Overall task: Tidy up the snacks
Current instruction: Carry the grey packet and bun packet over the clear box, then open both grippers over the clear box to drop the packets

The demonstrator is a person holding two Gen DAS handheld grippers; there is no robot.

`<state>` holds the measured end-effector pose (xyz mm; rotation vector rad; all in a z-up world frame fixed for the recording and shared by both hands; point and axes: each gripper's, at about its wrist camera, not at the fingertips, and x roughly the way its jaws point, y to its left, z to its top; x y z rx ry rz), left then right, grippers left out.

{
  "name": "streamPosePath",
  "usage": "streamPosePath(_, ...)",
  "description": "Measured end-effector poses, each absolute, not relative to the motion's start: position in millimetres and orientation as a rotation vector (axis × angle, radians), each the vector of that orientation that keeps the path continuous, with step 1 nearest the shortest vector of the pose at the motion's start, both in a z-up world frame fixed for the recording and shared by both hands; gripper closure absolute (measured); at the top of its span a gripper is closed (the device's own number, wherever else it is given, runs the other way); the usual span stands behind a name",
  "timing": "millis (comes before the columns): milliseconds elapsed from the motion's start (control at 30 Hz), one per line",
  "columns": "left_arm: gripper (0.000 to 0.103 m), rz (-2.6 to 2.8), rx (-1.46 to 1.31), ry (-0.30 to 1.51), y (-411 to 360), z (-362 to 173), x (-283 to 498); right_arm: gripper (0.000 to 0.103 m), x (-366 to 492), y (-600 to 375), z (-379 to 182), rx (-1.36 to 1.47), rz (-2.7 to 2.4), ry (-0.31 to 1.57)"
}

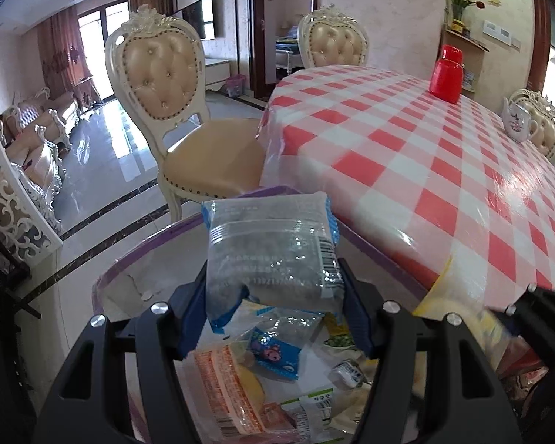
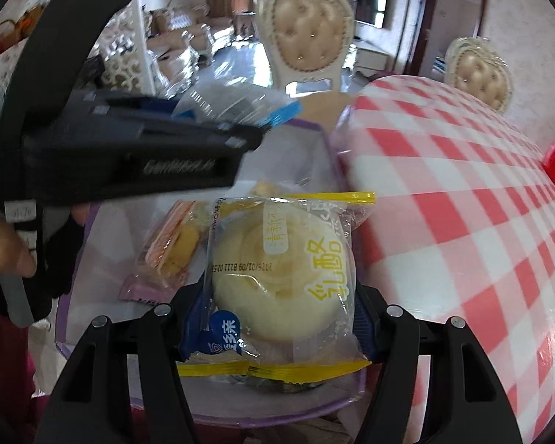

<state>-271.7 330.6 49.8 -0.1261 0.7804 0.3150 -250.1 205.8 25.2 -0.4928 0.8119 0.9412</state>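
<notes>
- Dining room, bright daylight; round table under a red-and-white checked cloth, padded chairs around it, a red jar and a teapot far across the cloth.
- Beside the table edge sits a clear bin with a purple rim, below both my grippers. It already has loose snack packets in it.
- Left gripper: blue pads clamped on the sides of a clear packet with blue ends, held above the bin.
- Right gripper: pads clamped on a yellow-edged packet holding a round pale pastry, also over the bin, near its table side.
- Right wrist view shows my left gripper crossing in front, blurred, its packet at the bin's far end.
- Step, as I judge it: carrying two snacks to the bin, both about to be dropped in.
- Next move calls for lowering each packet inside the rim, then opening the fingers; the hands are close, so I should release one at a time to avoid a knock.
</notes>
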Motion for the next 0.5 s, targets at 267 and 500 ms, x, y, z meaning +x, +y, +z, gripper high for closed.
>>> streamPosePath(267, 0.036, 0.316, -0.127, 0.759, 327.8, 57.2, -274.9, 0.04, -255.9, 206.3, 24.3, -0.485, 0.981, 0.824)
streamPosePath(500, 0.002, 0.363, -0.127, 0.675, 329.4, 73.3, -283.1, 0.018, -258.2, 197.8, 39.1, -0.426, 1.004, 0.777)
